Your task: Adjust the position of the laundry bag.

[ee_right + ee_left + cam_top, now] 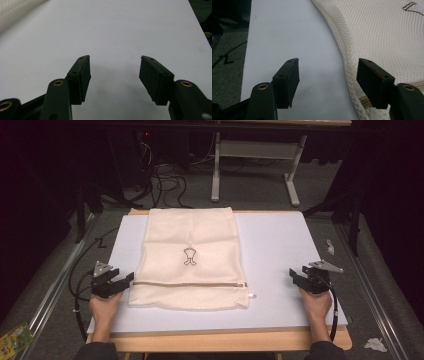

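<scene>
on the white bench [280, 270] a soft, light mesh bag [190, 260] lies flat between the left hand-held gripper [126, 281] and right hand-held gripper [296, 276], both spread wide and holding nothing, best pinched at its zipper [190, 284] edge.

floor: cables [167, 182] | table legs [216, 167] (white) | wrapper [14, 338]

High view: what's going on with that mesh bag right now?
A person holds a gripper in each hand at a white board. The cream mesh laundry bag lies flat, zipper near the front edge. The left gripper sits open at the bag's left edge by the zipper end, not gripping. The right gripper waits open, apart from the bag.
</scene>
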